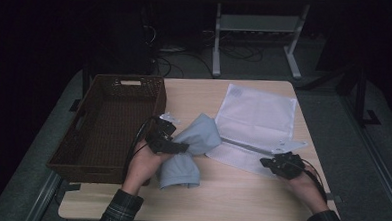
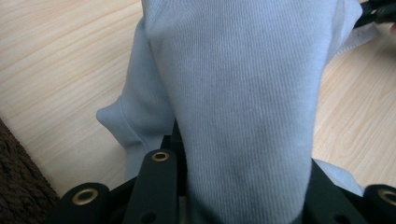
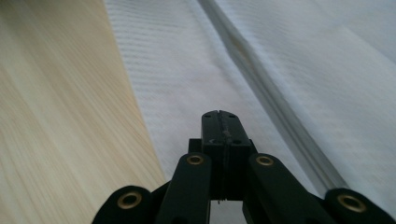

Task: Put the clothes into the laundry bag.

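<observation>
My left tongs were clamped on a light blue cloth, which lay bunched on the table just beside the brown wicker basket; in the left gripper view the fabric rose between the jaws. My right tongs were closed tight, jaws pressed together, over the near edge of a clear plastic bag with a zip strip, lying flat on the table to the right of the cloth

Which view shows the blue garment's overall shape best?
The high view: the whole light-blue garment lies bunched beside the wicker basket. The left gripper view gives only close ribbed fabric; the right gripper view looks along the plastic bag instead.
</observation>
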Motion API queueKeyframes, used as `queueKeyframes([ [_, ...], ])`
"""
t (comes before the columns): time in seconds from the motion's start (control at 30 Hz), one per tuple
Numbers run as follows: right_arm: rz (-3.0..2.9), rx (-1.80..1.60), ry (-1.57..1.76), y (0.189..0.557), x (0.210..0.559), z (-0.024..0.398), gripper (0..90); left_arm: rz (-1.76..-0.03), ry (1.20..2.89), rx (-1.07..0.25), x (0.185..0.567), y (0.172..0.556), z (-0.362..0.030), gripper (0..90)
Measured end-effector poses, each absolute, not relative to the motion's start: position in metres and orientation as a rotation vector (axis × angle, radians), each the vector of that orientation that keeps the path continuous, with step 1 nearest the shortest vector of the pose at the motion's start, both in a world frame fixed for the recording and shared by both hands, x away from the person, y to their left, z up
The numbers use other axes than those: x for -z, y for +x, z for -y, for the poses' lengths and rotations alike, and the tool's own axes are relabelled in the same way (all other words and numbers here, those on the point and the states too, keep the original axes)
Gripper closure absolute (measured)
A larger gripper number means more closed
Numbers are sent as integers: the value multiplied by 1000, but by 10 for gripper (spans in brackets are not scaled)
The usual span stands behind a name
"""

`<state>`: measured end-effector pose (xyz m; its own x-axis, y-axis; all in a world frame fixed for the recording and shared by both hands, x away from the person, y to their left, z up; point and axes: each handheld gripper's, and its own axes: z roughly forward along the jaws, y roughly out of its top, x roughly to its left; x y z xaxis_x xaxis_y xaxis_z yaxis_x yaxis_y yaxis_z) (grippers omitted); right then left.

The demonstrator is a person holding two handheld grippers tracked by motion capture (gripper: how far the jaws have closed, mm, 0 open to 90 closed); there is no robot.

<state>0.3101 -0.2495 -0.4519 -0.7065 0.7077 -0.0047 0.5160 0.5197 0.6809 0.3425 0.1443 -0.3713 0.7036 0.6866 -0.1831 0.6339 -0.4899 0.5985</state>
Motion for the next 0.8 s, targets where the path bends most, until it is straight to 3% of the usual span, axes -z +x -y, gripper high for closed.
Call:
queueKeyframes([
  [0.27,-2454,-914,1142,297,456,294,898,-1006,2256,-102,372,343,-145,697],
  [0.8,-2537,-873,1097,294,462,282,899,-1008,2254,-100,372,343,-146,697],
])
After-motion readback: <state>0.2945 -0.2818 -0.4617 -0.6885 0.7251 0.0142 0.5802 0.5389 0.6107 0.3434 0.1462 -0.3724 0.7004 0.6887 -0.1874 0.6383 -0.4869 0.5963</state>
